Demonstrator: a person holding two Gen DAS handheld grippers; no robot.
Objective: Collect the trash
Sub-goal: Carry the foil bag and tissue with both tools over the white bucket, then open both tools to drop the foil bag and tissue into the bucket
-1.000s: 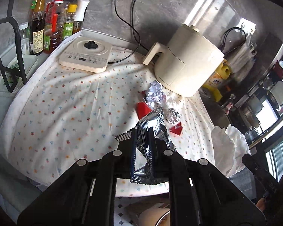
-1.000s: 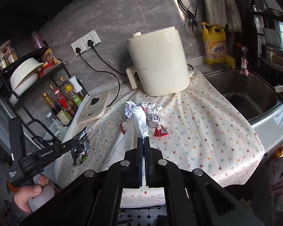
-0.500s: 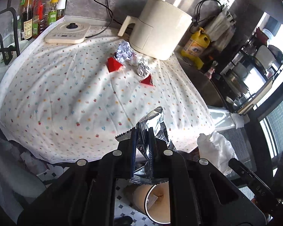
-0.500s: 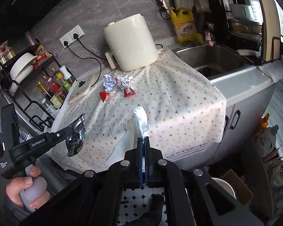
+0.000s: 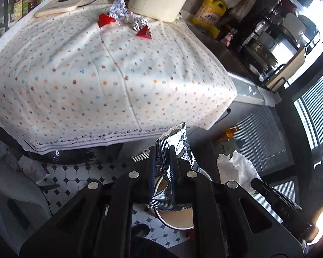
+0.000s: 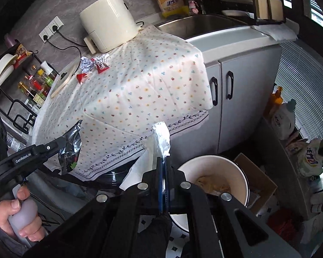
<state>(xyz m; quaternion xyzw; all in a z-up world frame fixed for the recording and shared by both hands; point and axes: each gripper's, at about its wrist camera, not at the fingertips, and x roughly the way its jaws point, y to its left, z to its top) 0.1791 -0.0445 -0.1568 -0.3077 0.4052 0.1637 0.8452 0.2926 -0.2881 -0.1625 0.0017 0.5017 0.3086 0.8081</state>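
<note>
My left gripper point(image 5: 162, 161) is shut on a silver foil wrapper point(image 5: 172, 150), held off the counter's front edge above a white bin point(image 5: 178, 219) on the floor. In the right wrist view that left gripper point(image 6: 62, 143) shows at the left with the foil wrapper point(image 6: 72, 148) in it. My right gripper point(image 6: 163, 163) is shut on a white crumpled tissue point(image 6: 161, 137), just left of the white bin point(image 6: 213, 172), which holds some scraps. The tissue point(image 5: 236, 167) also shows in the left wrist view. On the dotted tablecloth point(image 5: 97, 64) far back lie crumpled foil point(image 5: 118, 10) and red wrappers point(image 5: 144, 32).
A cream air fryer point(image 6: 109, 21) stands at the back of the counter, a sink point(image 6: 200, 23) to its right. A bottle rack point(image 6: 32, 83) and a flat scale point(image 5: 60, 7) sit at the left. Grey cabinet doors point(image 6: 236, 99), a cardboard box point(image 6: 260, 185) and bags crowd the floor on the right.
Both grippers have drawn back from the counter and sunk toward the floor, each carrying its piece of trash. The white bin has come into view beneath them.
</note>
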